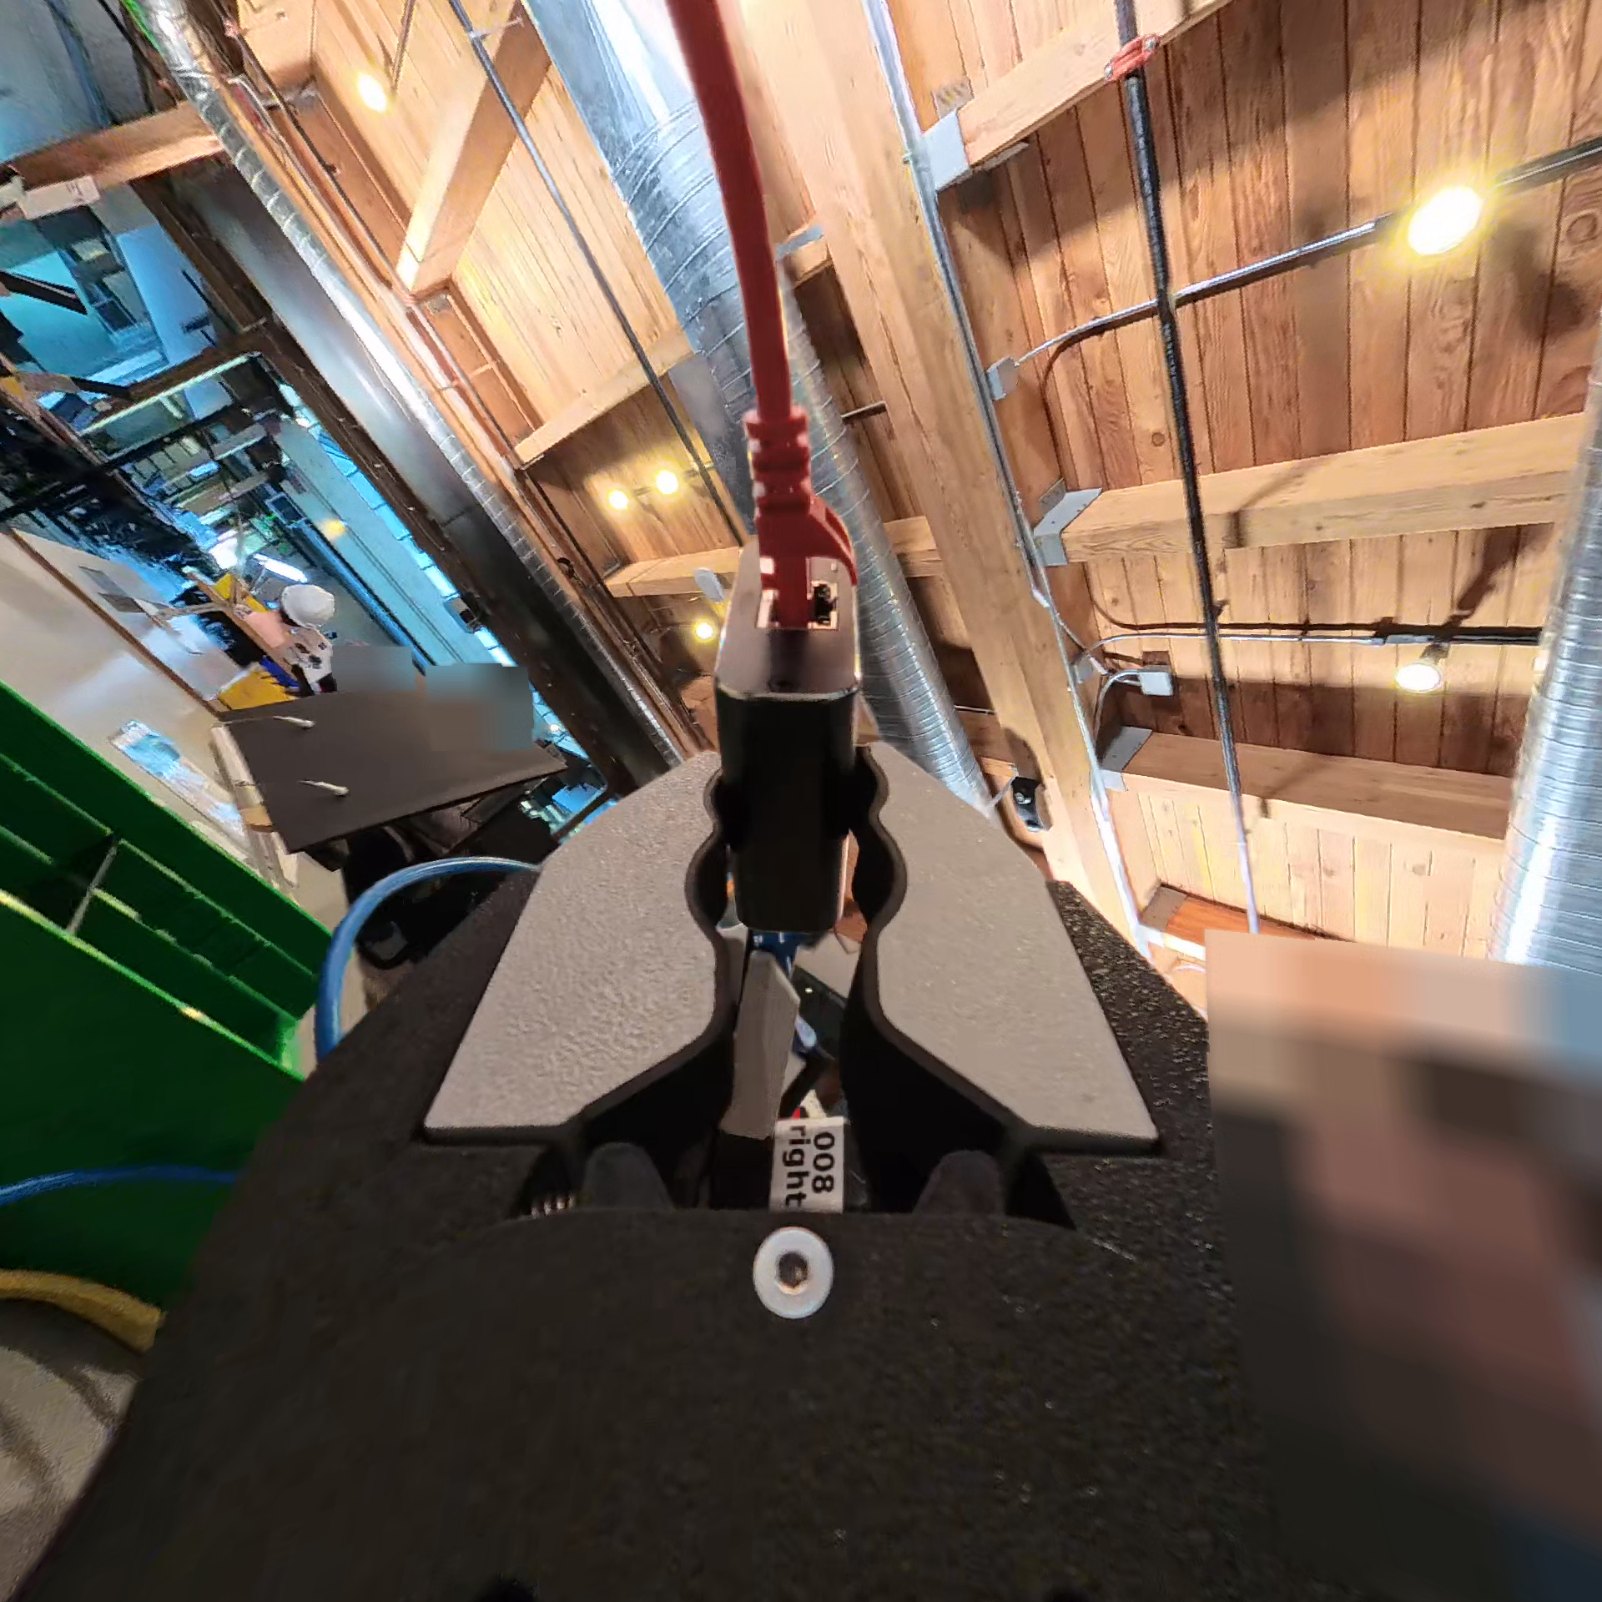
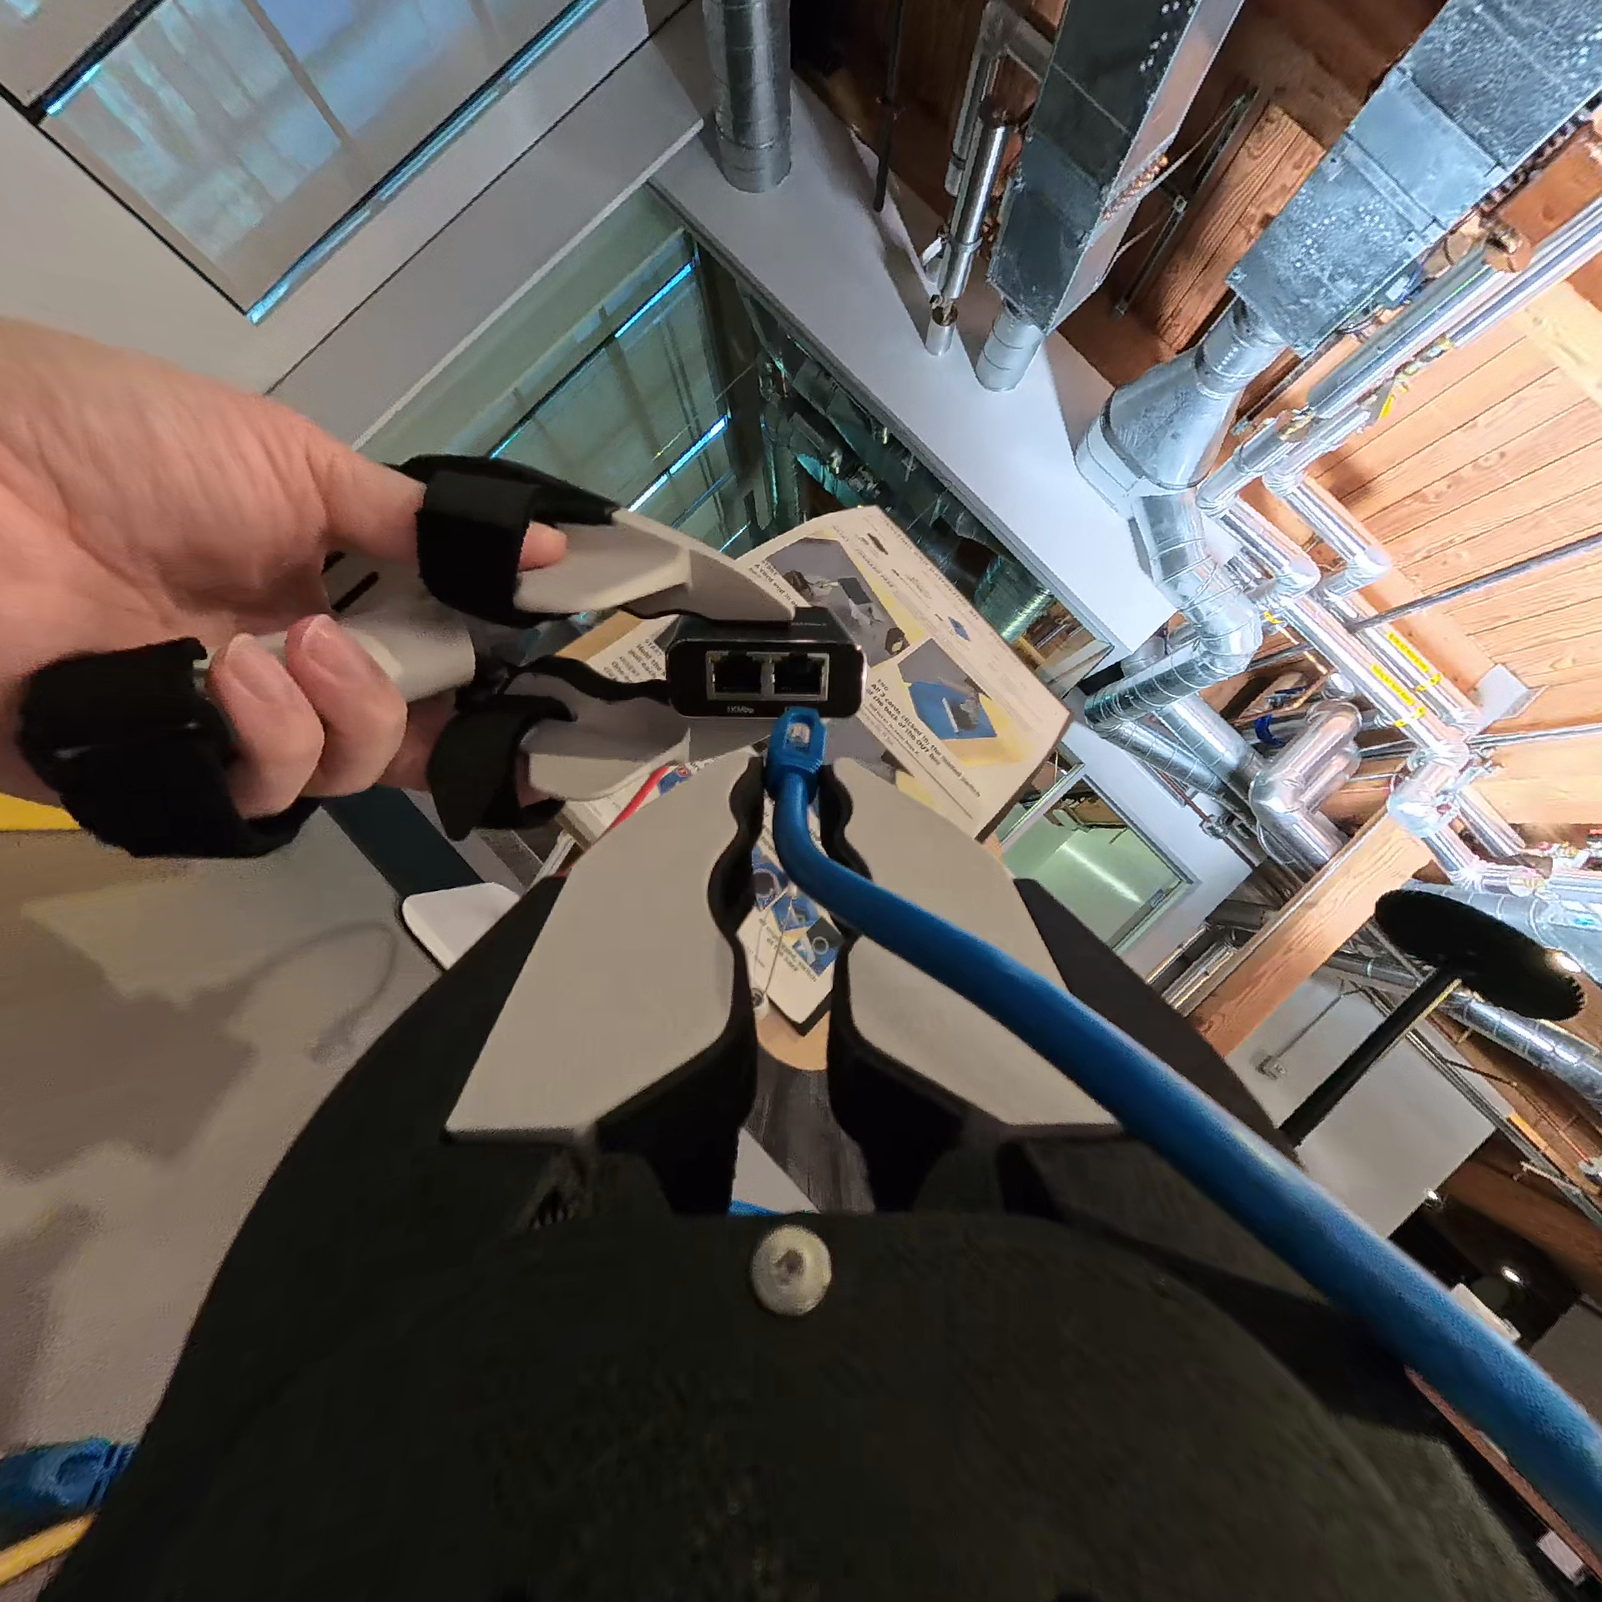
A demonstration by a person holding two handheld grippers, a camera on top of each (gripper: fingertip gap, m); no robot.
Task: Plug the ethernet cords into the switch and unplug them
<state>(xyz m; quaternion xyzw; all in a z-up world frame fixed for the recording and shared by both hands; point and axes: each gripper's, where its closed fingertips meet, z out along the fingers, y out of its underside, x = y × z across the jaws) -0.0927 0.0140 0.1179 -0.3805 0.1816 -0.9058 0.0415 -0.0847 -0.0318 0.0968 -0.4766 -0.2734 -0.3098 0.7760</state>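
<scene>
My left claw (image 1: pixel 784 832) squeezes the black switch (image 2: pixel 767 674); my right claw (image 2: pixel 793 802) pinches the blue cord (image 2: pixel 954 936) just under it — the plug could bump the edge and miss the hole.

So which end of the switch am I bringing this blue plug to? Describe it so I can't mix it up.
Find the person's hand at the left of the right wrist view; the left gripper it works clamps a small black switch. The end facing you shows two side-by-side ports, both empty, right above the blue plug. The opposite end already carries the red cord.
</scene>
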